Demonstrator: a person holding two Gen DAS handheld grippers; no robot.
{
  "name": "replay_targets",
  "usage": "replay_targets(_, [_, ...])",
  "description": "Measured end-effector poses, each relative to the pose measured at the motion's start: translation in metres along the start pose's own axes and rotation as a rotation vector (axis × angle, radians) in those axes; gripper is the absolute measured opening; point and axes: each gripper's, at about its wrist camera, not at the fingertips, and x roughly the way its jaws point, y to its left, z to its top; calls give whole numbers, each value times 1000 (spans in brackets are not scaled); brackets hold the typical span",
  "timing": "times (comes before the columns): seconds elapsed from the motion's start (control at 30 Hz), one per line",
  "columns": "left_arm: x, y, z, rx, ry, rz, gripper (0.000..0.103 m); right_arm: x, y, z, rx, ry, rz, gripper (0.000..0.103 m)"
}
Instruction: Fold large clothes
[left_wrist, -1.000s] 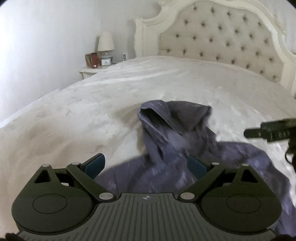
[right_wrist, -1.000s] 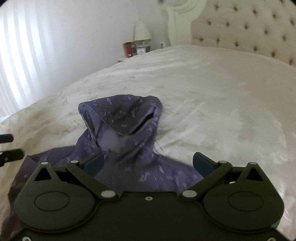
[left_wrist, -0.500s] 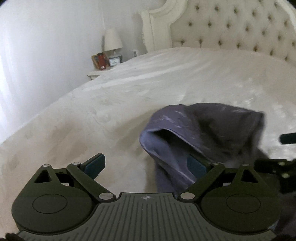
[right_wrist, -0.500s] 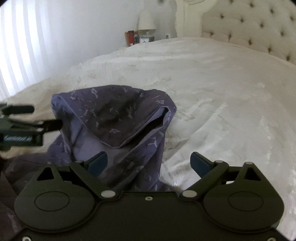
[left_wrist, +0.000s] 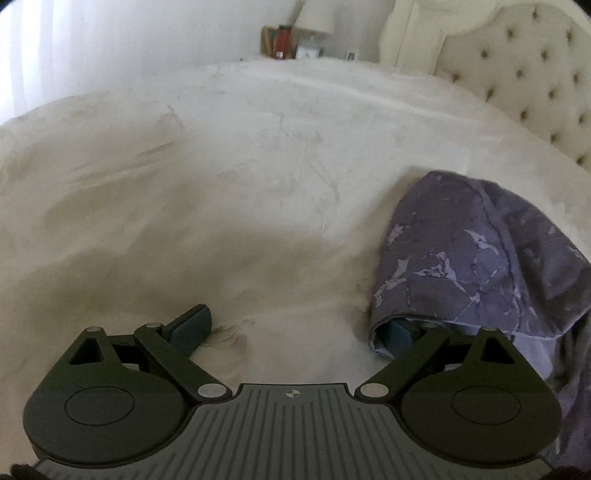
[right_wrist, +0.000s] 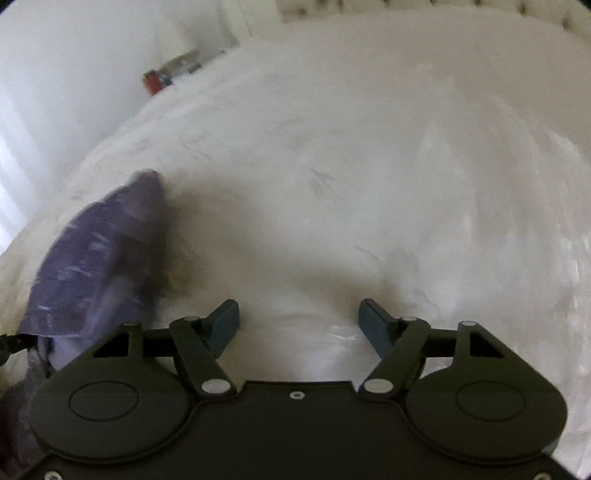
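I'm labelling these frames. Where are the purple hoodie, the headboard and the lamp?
Purple hoodie (left_wrist: 480, 251): left wrist view, on the hood's outer fabric.
Headboard (left_wrist: 524, 74): left wrist view, on the tufted padding.
Lamp (left_wrist: 314, 18): left wrist view, on the shade.

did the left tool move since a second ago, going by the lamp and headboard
Yes. The left tool swung leftward and dipped: the lamp and headboard slid right and up in its view, and the purple hoodie shifted from centre to the right.

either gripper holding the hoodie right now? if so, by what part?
Neither. Left gripper is open, one finger tucked under the hoodie hood's edge. Right gripper, jaws just closing, holds nothing.
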Motion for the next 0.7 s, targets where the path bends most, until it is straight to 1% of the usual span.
replay_targets(0.07, [-10, 0, 3, 18, -2, -17, 94, -9, -5, -2, -6, -22, 26, 72])
replay_targets(0.13, [-29, -1, 4, 57, -36, -27, 94, -21, -2, -1, -48, -48, 45, 72])
replay_targets(0.2, [-51, 0, 3, 100, -64, -33, 94, -37, 5, 2, -106, -98, 56, 73])
replay_targets(0.27, [-73, -3, 3, 140, -87, -15, 91, -52, 15, 5, -160, -153, 72, 73])
replay_targets(0.3, [-85, -4, 2, 145, -121, -9, 91, -60, 23, 7, -183, -183, 94, 73])
replay_targets(0.37, [-109, -12, 3, 140, -229, -3, 91, -71, 36, 11, -210, -221, 157, 72])
replay_targets(0.4, [-118, -18, 4, 146, -277, -16, 91, -73, 43, 13, -222, -228, 187, 66])
replay_targets(0.43, [-120, -27, 8, 163, -303, -39, 91, -73, 52, 16, -235, -227, 208, 64])
replay_targets(0.47, [-118, -36, 11, 187, -312, -63, 91, -70, 62, 18, -251, -216, 224, 60])
replay_targets(0.53, [-111, -57, 14, 230, -317, -90, 91, -63, 82, 18, -277, -205, 230, 60])
replay_targets(0.6, [-97, -71, 15, 239, -295, -106, 91, -56, 92, 16, -289, -199, 223, 60])
replay_targets(0.63, [-87, -76, 16, 237, -276, -106, 91, -51, 96, 16, -286, -188, 222, 60])
replay_targets(0.7, [-64, -75, 14, 215, -226, -61, 91, -37, 99, 18, -276, -168, 202, 60])
